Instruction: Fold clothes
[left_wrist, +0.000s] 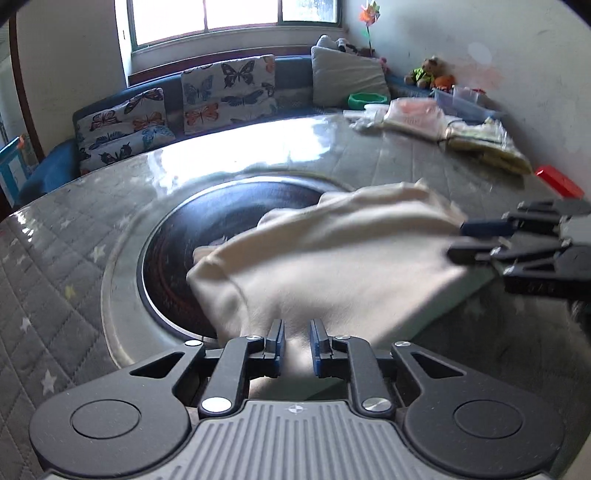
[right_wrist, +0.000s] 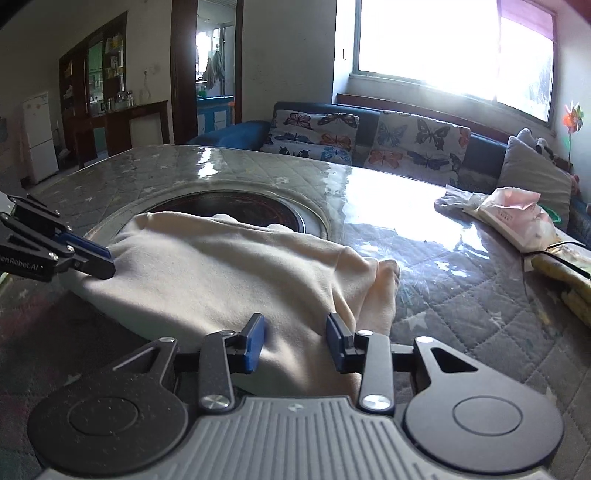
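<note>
On a quilted, plastic-covered counter (right_wrist: 461, 295) beside a butterfly-print sofa (left_wrist: 229, 92), a cream garment (left_wrist: 332, 258) lies bunched, partly draped over the dark round cooktop (left_wrist: 177, 240) set into the surface. Each hand-held claw sits at the near hem: the left claw (left_wrist: 297, 345) with its blue pads narrowly parted and fabric rising between them, the right claw (right_wrist: 296, 341) with its pads further apart, straddling a ridge of cloth that they do not appear to press. Neither looks clamped; both seem positioned at opposite ends of one edge, likely so the hem can be taken evenly and carried over in a fold. Plastic-wrapped packets (right_wrist: 509, 218) crowd the counter's far side, well apart from the garment. The fold itself appears barely begun, the cloth still rumpled and uneven.
</note>
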